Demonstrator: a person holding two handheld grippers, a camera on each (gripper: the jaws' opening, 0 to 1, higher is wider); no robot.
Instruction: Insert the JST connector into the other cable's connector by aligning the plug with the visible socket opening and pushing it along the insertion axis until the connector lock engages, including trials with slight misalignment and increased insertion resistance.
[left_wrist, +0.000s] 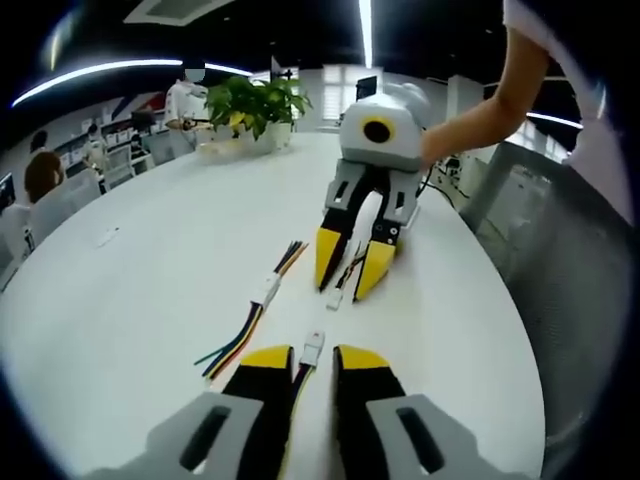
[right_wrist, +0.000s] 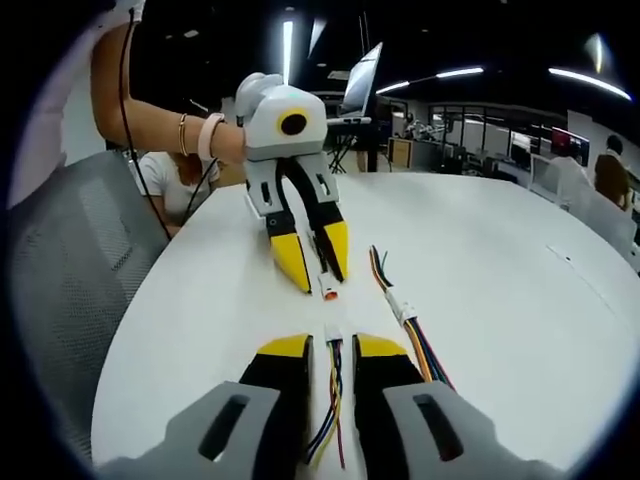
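Two grippers: facing each other, tips well apart, across a white table (left_wrist: 130, 300).
Left gripper (left_wrist: 312, 358): yellow-tipped jaws pinching a cable; white connector with a red mark (left_wrist: 313, 346) sticking out just past the tips, close to the tabletop. Same gripper opposite in right gripper view (right_wrist: 318, 268), jaws angled down, plug end (right_wrist: 328, 293) at the tips looking orange-red.
Right gripper (right_wrist: 333, 350): jaws closed on a multicoloured wire bundle (right_wrist: 332, 405); small white connector (right_wrist: 333, 333) protruding at the tips. Same gripper opposite in left gripper view (left_wrist: 349, 268), tips down near the table, white connector (left_wrist: 336, 297) below them.
Alignment: two held connectors roughly in line, clear gap between, not mated.
Spare cable (left_wrist: 256, 310): already-joined white connector pair with coloured wires, flat on the table beside the left gripper; also right of the right gripper (right_wrist: 403, 308).
Lock detail: too small to tell.
Background: potted plant (left_wrist: 252, 105) at far table edge; mesh chair (right_wrist: 70, 290) beside the table.
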